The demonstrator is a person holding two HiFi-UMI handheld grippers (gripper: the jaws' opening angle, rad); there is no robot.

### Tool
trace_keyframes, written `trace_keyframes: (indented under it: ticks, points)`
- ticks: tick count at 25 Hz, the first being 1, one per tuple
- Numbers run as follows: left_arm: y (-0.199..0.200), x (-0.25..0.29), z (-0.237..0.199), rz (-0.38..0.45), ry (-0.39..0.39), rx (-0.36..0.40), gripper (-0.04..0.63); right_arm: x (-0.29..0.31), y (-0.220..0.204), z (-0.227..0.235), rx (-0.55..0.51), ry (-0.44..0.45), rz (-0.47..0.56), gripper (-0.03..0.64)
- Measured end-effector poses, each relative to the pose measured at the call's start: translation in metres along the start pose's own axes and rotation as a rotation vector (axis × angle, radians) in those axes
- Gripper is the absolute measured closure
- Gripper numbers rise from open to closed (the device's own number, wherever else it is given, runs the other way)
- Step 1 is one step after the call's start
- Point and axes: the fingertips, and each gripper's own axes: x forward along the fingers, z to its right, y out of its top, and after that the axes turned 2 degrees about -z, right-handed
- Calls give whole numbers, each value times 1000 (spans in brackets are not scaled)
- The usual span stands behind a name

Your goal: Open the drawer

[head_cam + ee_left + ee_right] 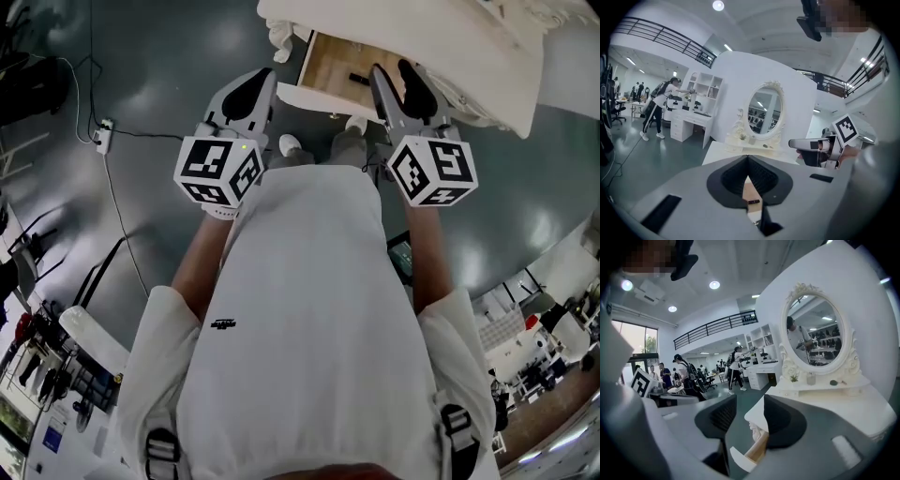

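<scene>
Vanity drawer (328, 67) beneath right gripper (390, 68) fingers (382, 94)

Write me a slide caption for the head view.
Vanity drawer open, small dark item inside, left tool and right tool at its front.

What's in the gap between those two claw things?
In the head view, the open drawer lies between the left gripper and right gripper, a small dark object on its wooden bottom.

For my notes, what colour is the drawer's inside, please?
Light wood; the drawer shows best in head view.
</scene>
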Motion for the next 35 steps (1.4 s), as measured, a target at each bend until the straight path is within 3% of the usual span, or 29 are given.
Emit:
trace_keyframes:
  ticks: [5,10,23,35]
  points:
    - [25,-8,9,40,-25,39,586,-15,22,-8,-84,1,47,425]
    - [45,-20,19,75,-45,66,586,-31,41,-18,-102,4,113,425]
    - [46,-24,19,88,-53,70,586,-36,47,-49,-134,101,132,426]
    - [48,-25,34,101,-77,68,586,-50,48,-67,-207,147,138,514]
